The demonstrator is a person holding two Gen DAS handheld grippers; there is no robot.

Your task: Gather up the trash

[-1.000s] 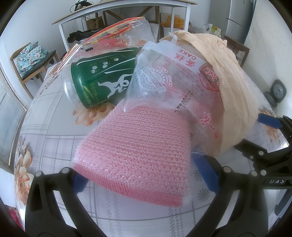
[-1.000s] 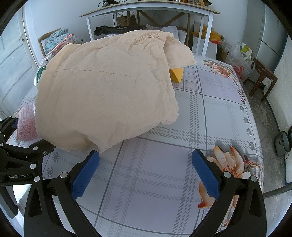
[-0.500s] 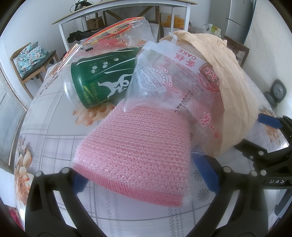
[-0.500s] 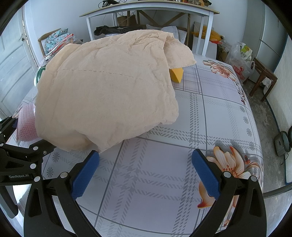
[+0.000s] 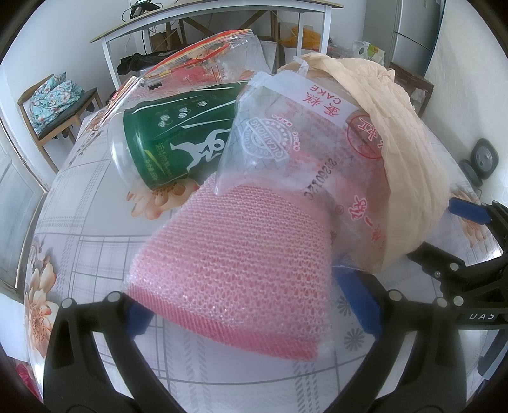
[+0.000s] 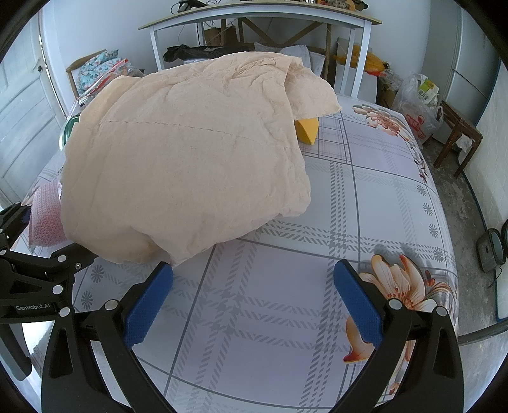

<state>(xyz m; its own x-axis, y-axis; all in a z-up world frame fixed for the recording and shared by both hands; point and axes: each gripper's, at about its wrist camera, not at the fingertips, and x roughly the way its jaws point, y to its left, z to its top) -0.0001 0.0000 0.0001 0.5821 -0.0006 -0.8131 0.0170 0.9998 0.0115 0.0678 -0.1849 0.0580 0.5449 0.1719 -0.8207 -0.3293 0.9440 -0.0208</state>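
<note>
A pile of trash lies on the flowered tablecloth (image 6: 365, 197). In the left wrist view, pink foam netting (image 5: 235, 257) lies nearest, under a clear cake wrapper (image 5: 295, 139), beside a green can (image 5: 177, 133) inside a clear bag. Crumpled beige paper (image 5: 403, 133) covers the pile's right side. My left gripper (image 5: 250, 314) is open, its blue pads on either side of the netting's near end. My right gripper (image 6: 250, 298) is open and empty over bare cloth, just in front of the beige paper (image 6: 190, 159).
A yellow piece (image 6: 306, 130) peeks out from under the paper's far edge. A white-legged desk (image 6: 260, 19), a chair with a cushion (image 5: 54, 98) and a stool (image 6: 457, 133) stand beyond the table. The left gripper's body (image 6: 35, 279) sits at the right view's left edge.
</note>
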